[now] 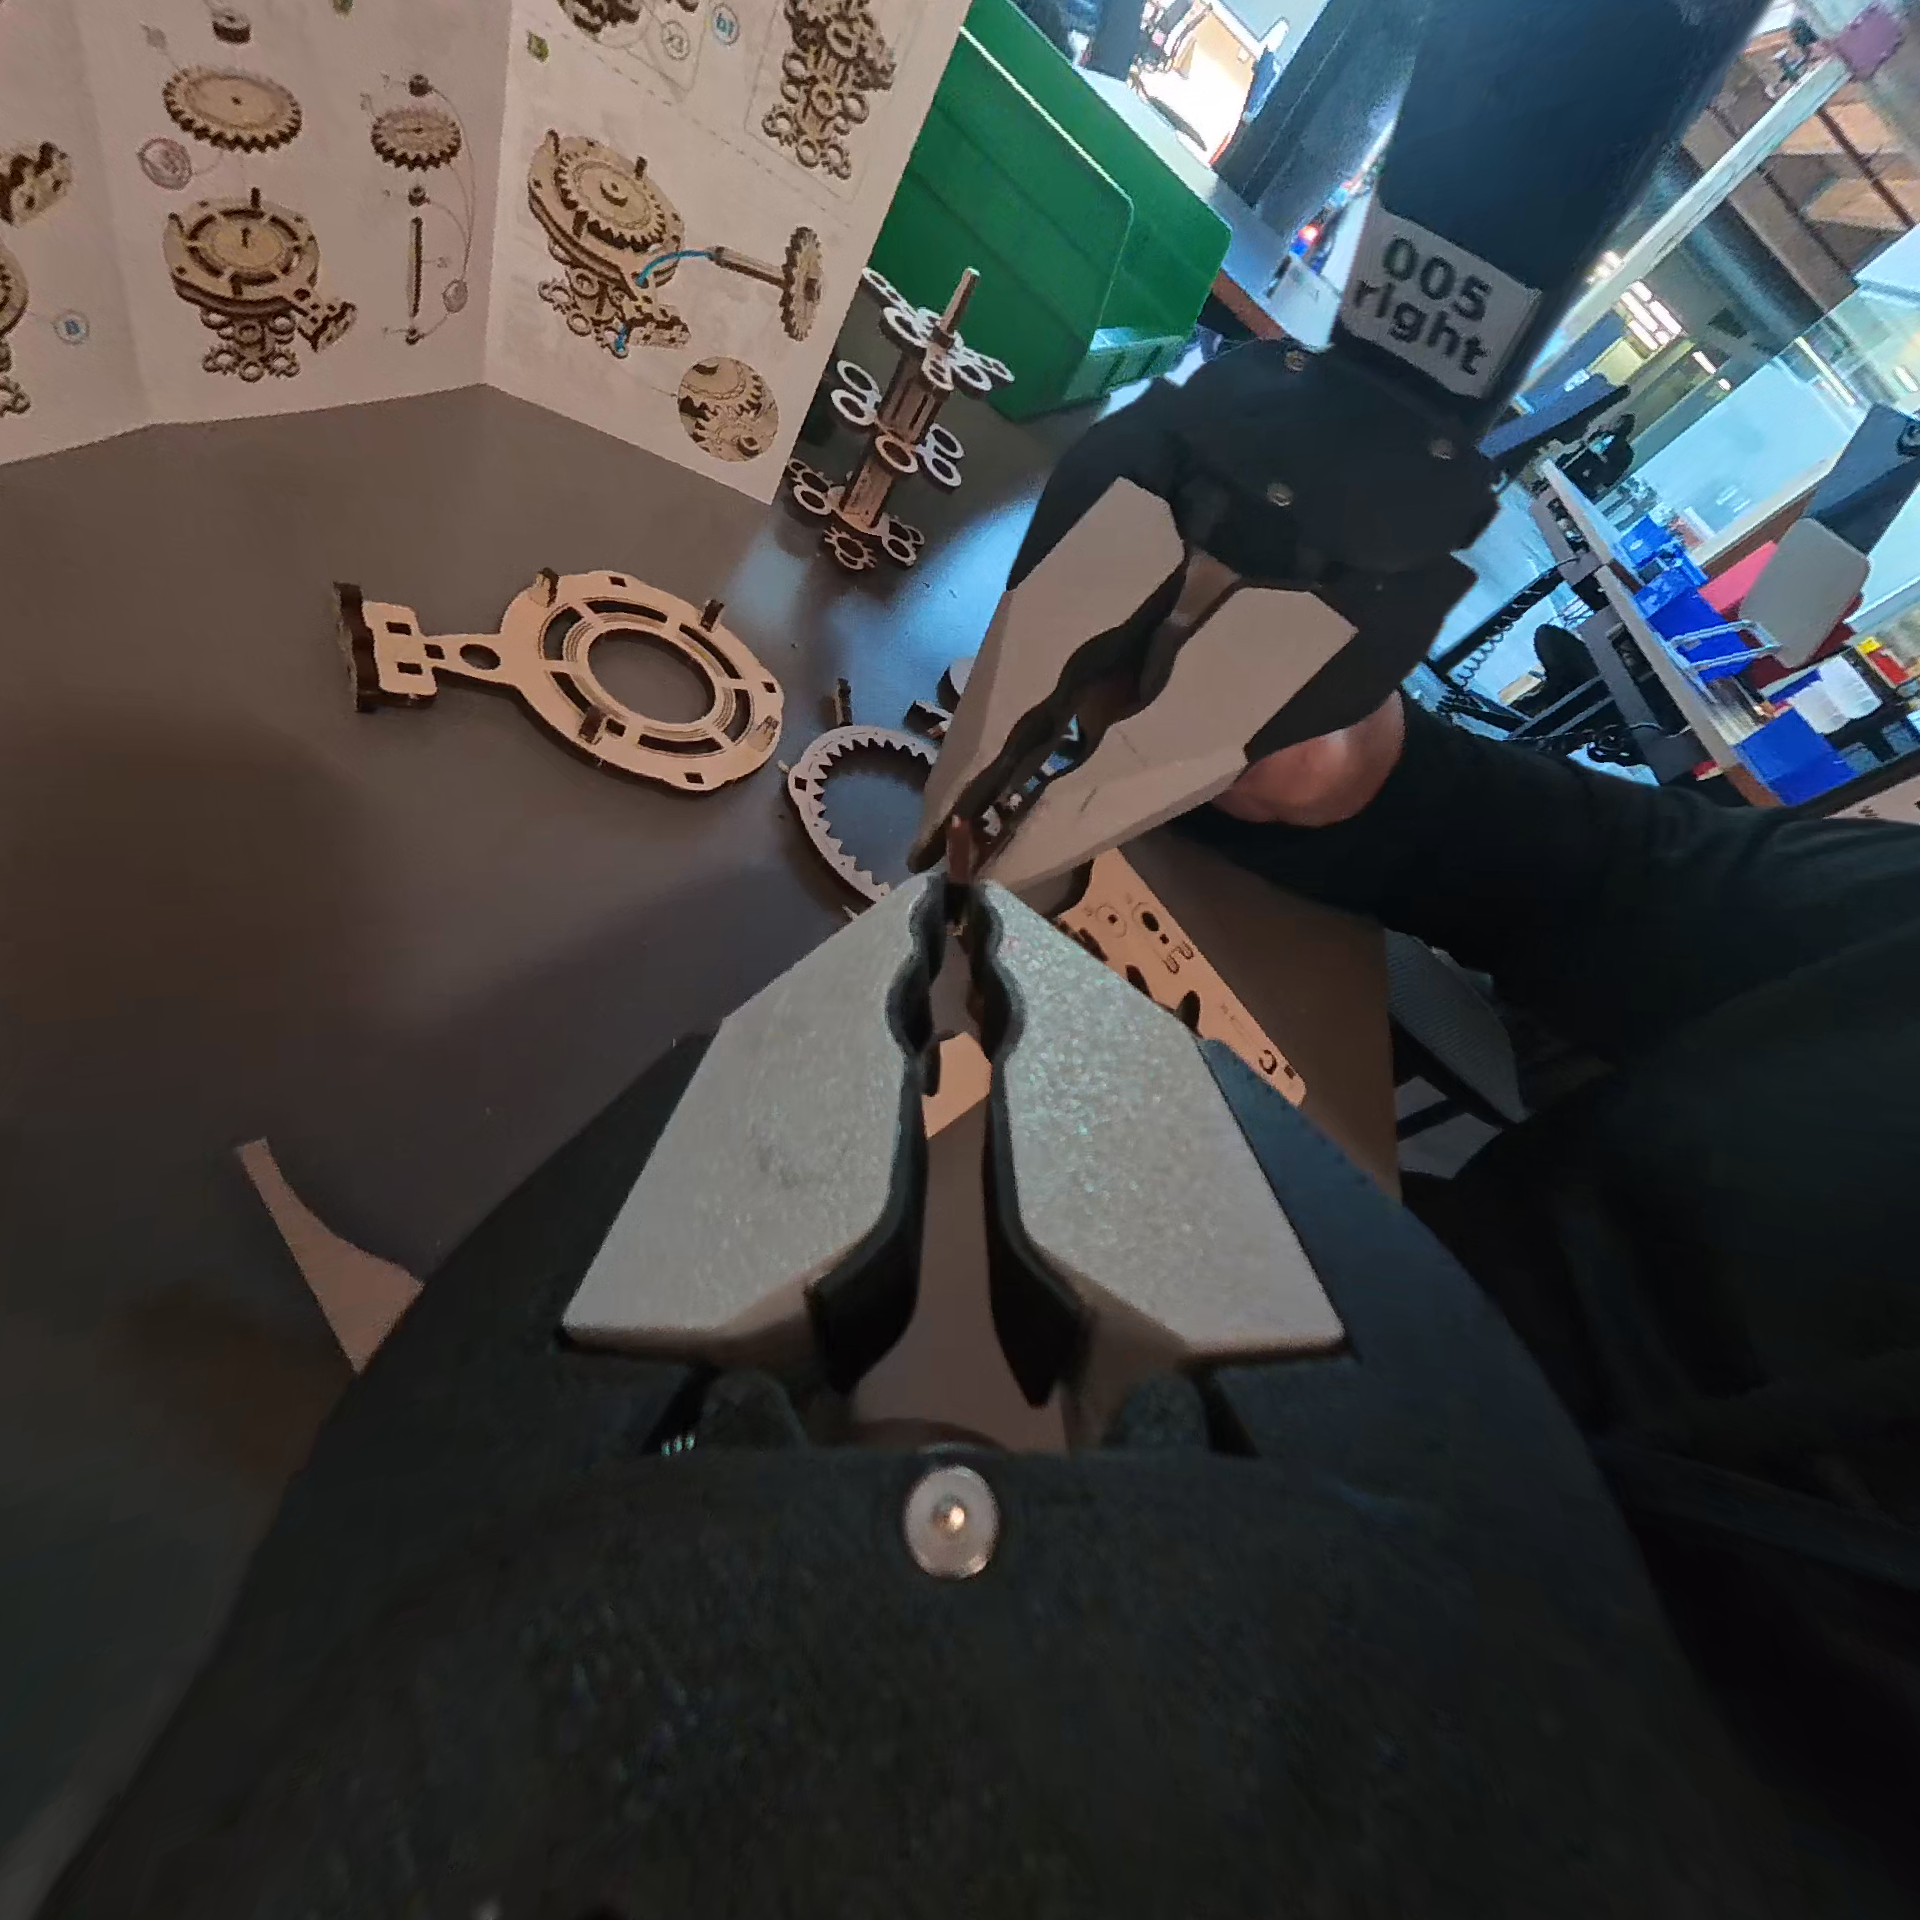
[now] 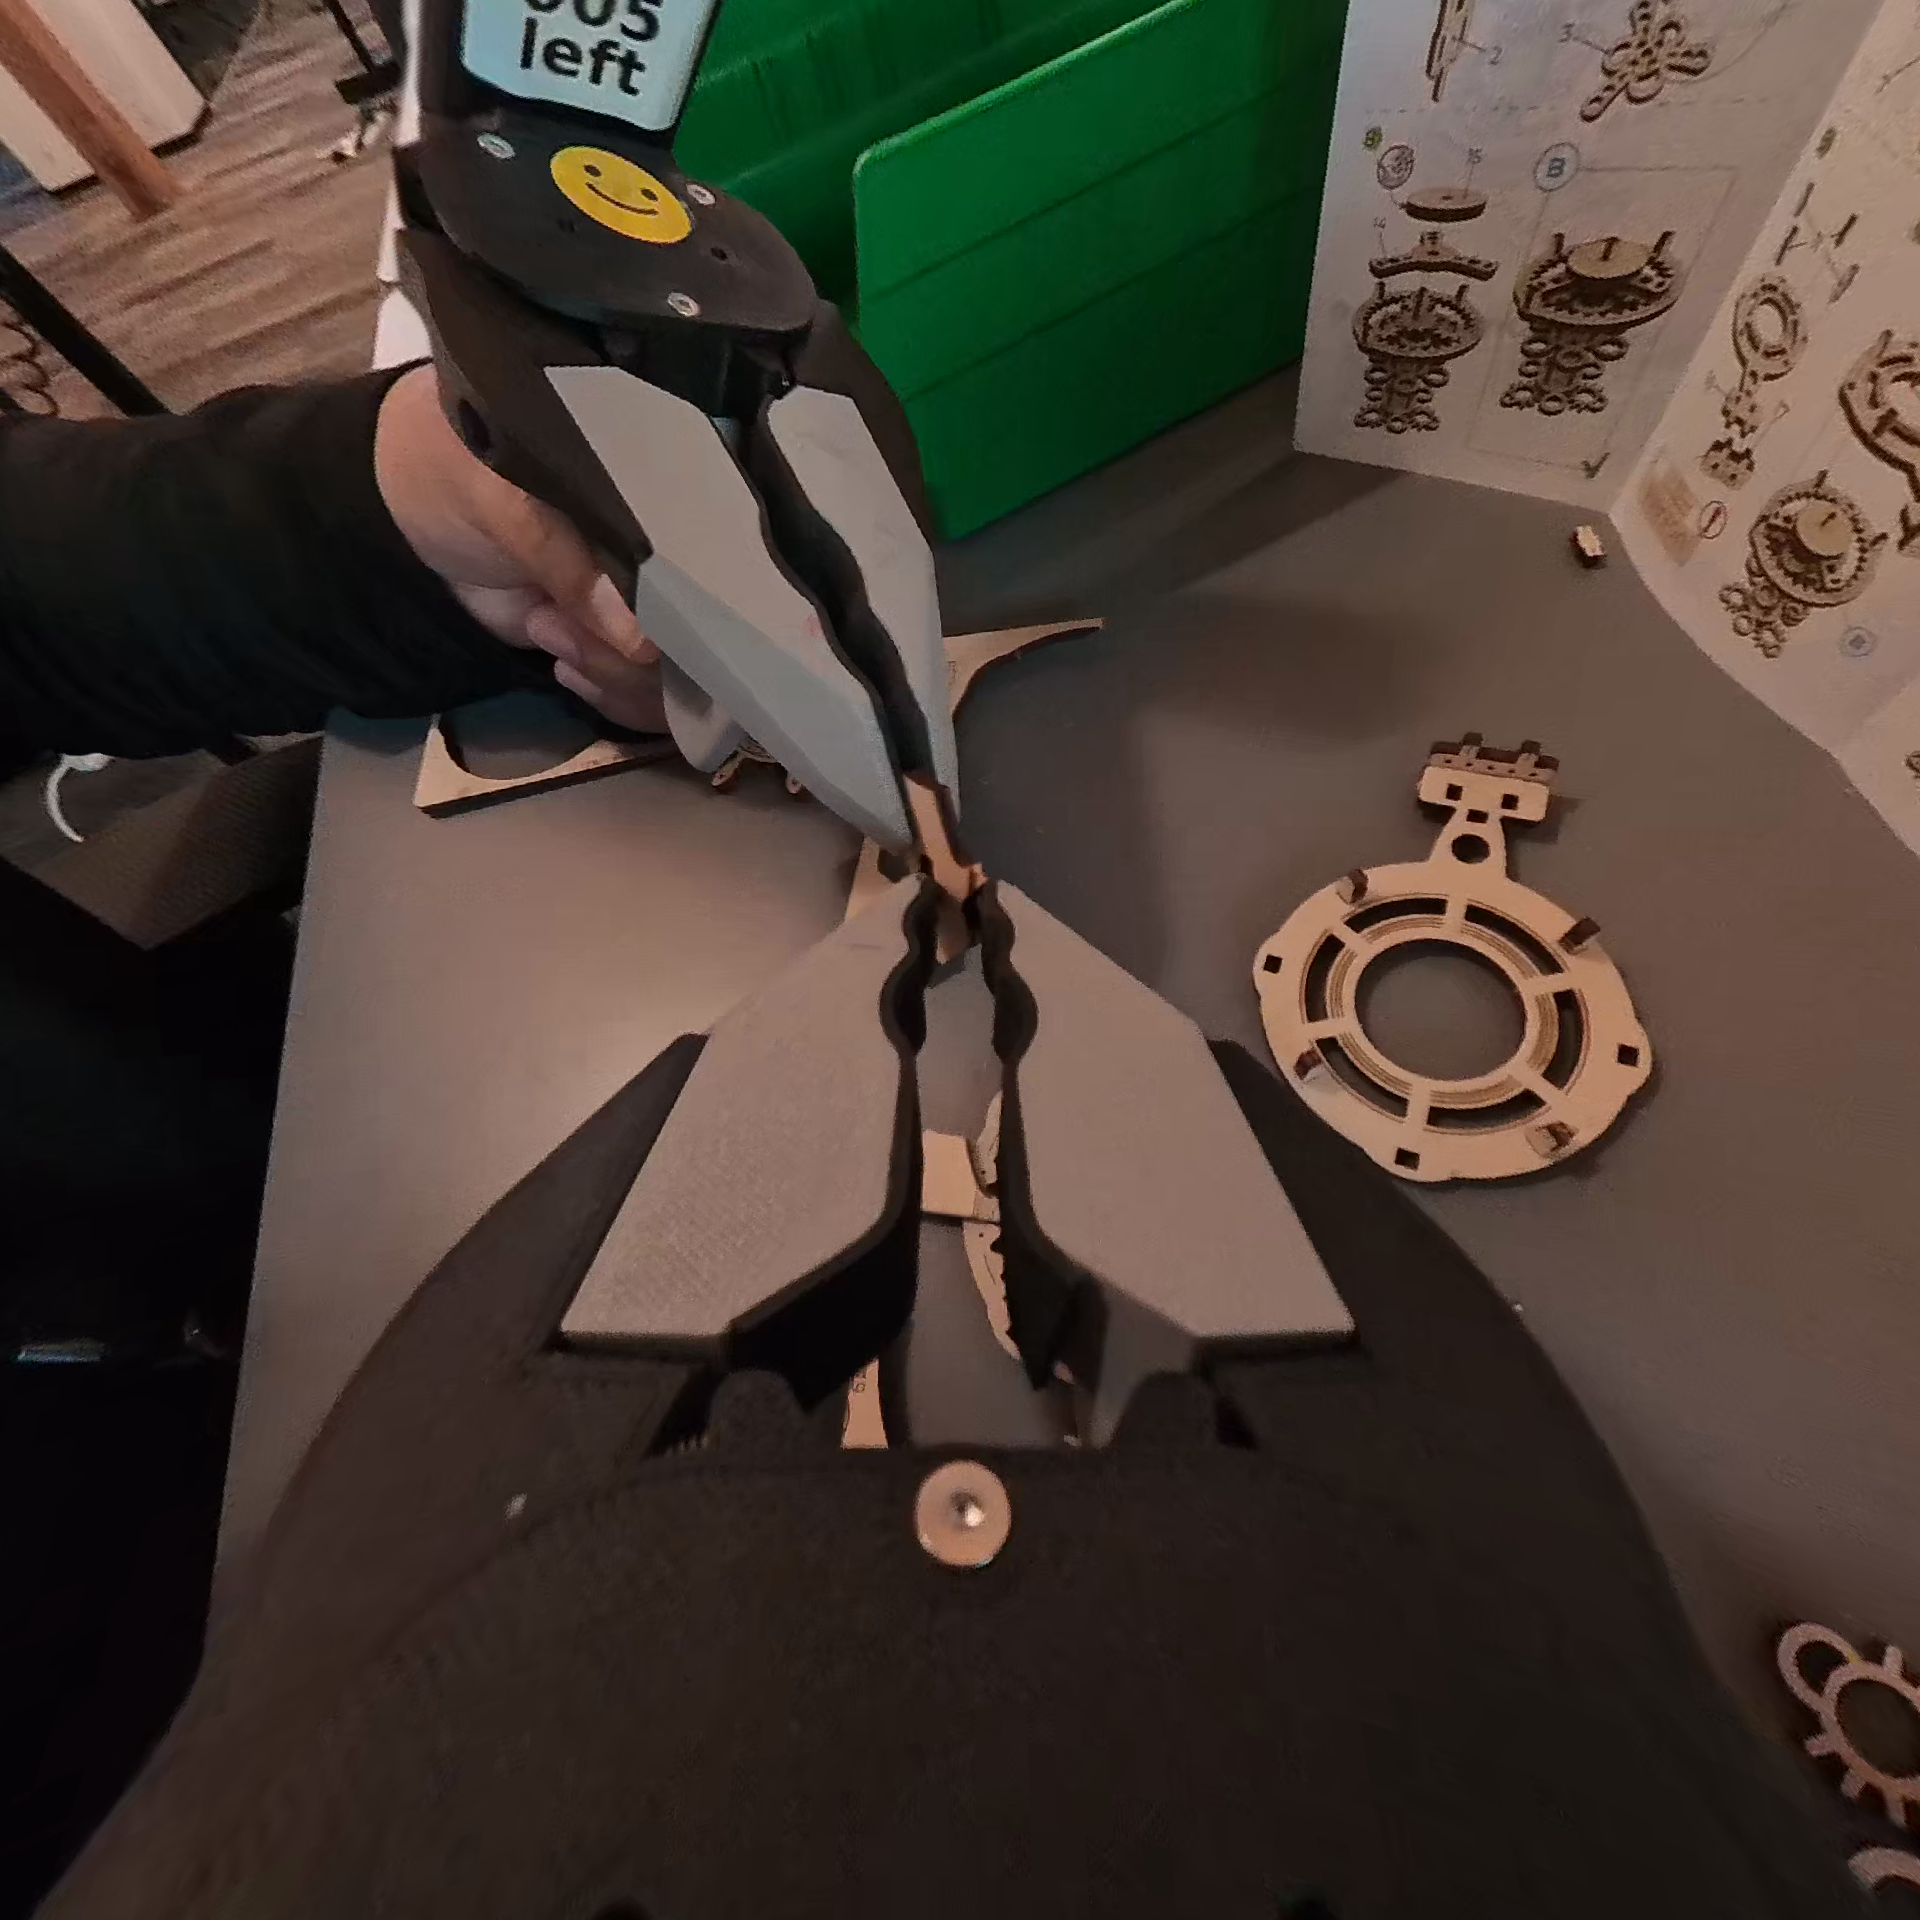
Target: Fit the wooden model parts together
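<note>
Right wrist view, frame centre: both hand-held grippers, left (image 2: 928,821) and right (image 2: 951,904), pinch one small wooden connector piece (image 2: 943,847) tip-to-tip above the counter (image 2: 1195,727), seemingly steadying it for fitting.

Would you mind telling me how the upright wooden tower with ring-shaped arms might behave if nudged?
The upright wooden tower with ring-shaped arms looks tall on a small base, so it would probably tip rather than slide. Its thin laser-cut rings seem fragile and likely light.

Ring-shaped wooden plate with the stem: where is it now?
The ring plate lies flat on the grey table, right of the meeting fingers in the right wrist view, below the instruction sheet.
</note>
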